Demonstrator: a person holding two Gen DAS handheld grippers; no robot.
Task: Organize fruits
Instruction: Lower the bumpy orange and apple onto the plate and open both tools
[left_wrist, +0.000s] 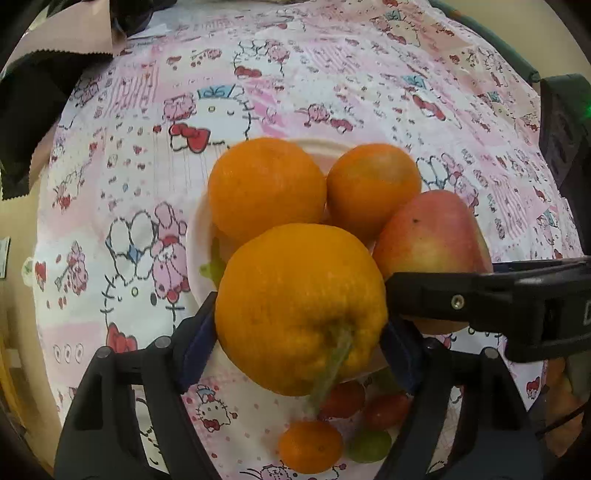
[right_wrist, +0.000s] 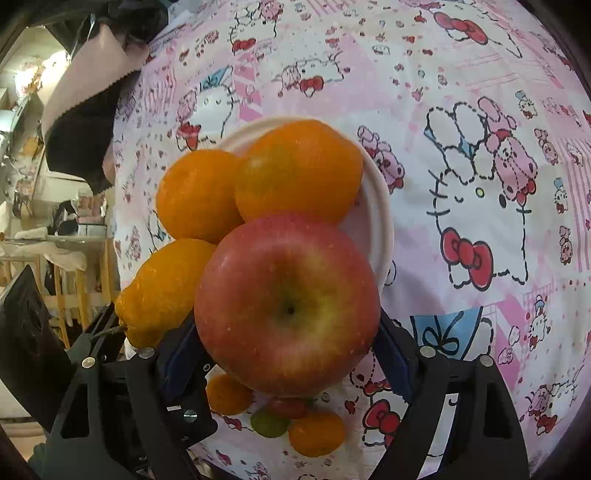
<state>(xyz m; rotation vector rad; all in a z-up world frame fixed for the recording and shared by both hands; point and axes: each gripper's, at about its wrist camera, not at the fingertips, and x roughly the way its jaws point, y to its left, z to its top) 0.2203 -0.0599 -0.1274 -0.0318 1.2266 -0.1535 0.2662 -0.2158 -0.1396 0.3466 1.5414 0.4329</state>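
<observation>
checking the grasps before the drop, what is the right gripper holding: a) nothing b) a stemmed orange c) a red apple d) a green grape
c: in the right wrist view the right gripper has its blue-padded fingers closed on either side of the red apple, while the stemmed orange sits in the left gripper.

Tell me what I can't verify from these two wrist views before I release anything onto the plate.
- Plate: its floor and any free space are hidden under the fruit in both views.
- Left wrist view: whether the stemmed orange touches the plate is hidden by the orange itself.
- Right wrist view: the apple hides what lies under it.
- Small fruits near the bottom edge: blurred and partly covered, so their count is uncertain.
</observation>
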